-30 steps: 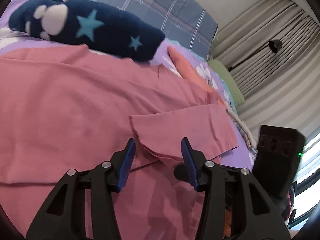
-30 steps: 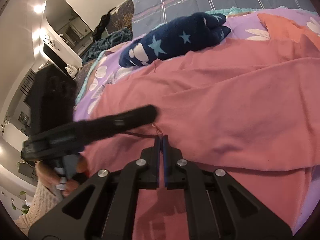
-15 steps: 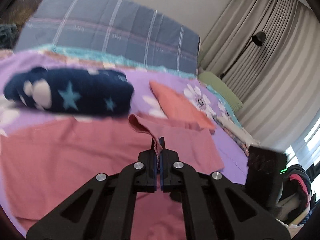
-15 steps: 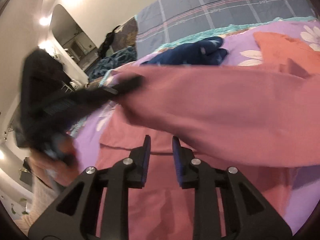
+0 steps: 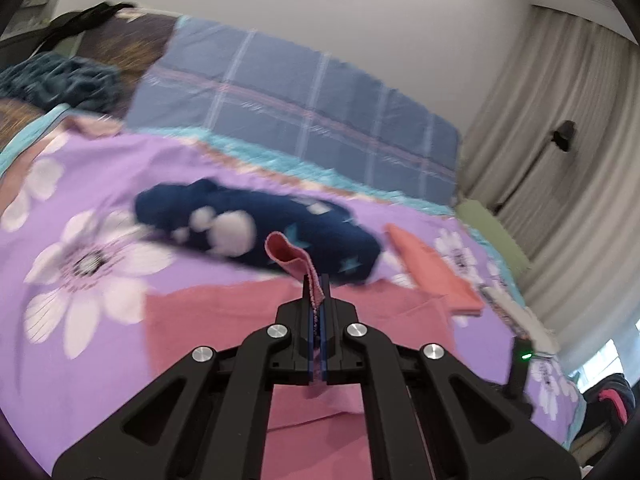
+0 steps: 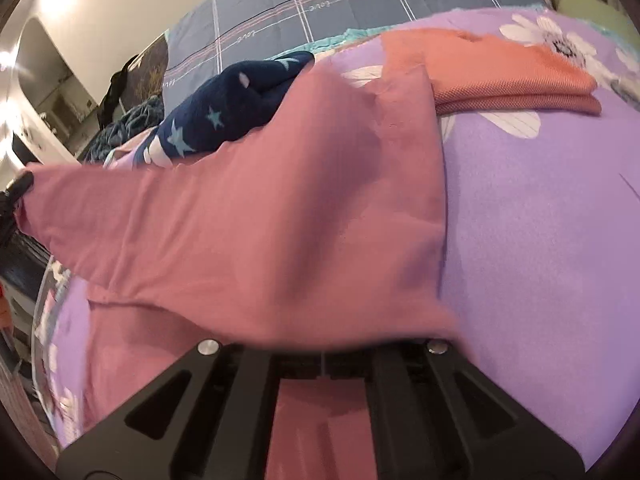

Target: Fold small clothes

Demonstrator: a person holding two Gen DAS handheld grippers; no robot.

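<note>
A pink garment [image 6: 280,220] lies on the purple flowered bedspread [image 6: 540,240]. My left gripper [image 5: 318,292] is shut on an edge of it [image 5: 288,254] and holds that edge lifted above the rest of the cloth [image 5: 224,320]. In the right wrist view the lifted pink cloth stretches across the frame and drapes over my right gripper's fingertips, hiding them. The left gripper's tip shows at the far left edge of that view [image 6: 18,186], gripping the cloth's corner.
A folded navy garment with stars and paw prints [image 5: 256,228] lies behind the pink one. A folded orange garment [image 6: 500,72] lies to the right. A blue plaid pillow [image 5: 300,116] stands at the bed's head. Curtains [image 5: 560,160] hang at the right.
My left gripper closed on the pink cloth's edge and lifted it up and leftward. My right gripper opened half a second ago; the cloth now covers its fingers.
</note>
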